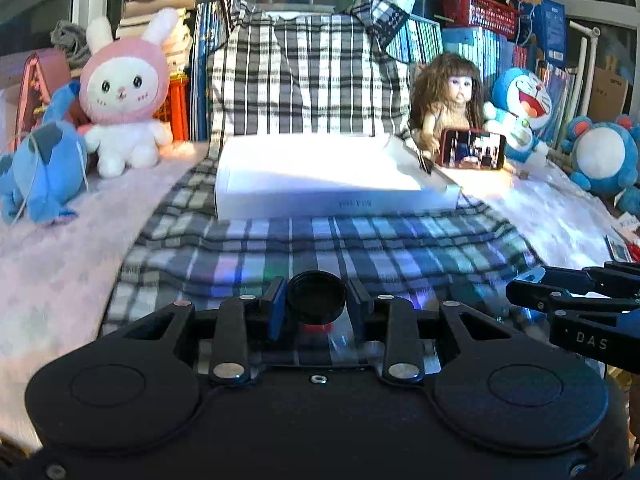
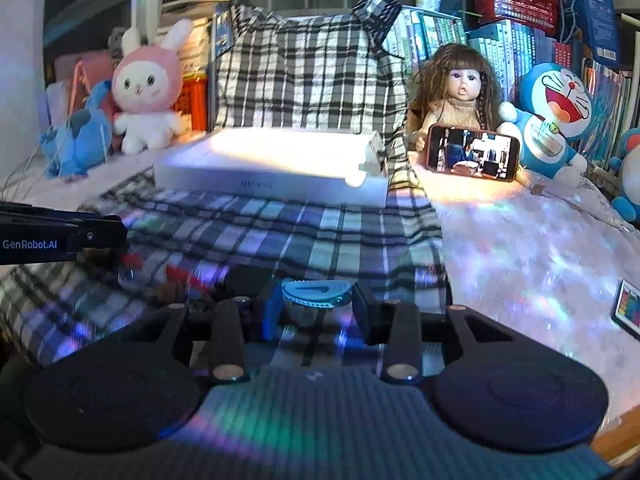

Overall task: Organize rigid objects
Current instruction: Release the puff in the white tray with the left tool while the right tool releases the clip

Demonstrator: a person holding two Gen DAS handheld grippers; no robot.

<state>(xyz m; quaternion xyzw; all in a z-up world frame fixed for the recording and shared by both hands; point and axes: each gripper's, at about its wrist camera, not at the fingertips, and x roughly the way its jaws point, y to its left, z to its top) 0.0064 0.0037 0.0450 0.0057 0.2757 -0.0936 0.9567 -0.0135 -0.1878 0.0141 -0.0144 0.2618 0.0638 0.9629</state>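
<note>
My left gripper [image 1: 317,304] is shut on a clear bottle with a black cap [image 1: 317,295], held low over the plaid cloth [image 1: 320,240]. My right gripper [image 2: 316,306] is shut on a clear bottle with a blue cap [image 2: 316,293], also low over the plaid cloth [image 2: 280,232]. A white flat box [image 1: 320,178] lies on the cloth straight ahead; it also shows in the right wrist view [image 2: 276,168]. The right gripper's body shows at the right edge of the left wrist view [image 1: 580,308], and the left gripper's body at the left edge of the right wrist view [image 2: 60,236].
A pink rabbit plush [image 1: 124,92] and blue plush [image 1: 44,168] sit at left. A doll [image 1: 448,96] holds a phone [image 1: 472,148] at right, beside Doraemon plushes [image 1: 520,112]. Books and a red basket [image 1: 476,10] line the back. A small device [image 2: 628,308] lies at right.
</note>
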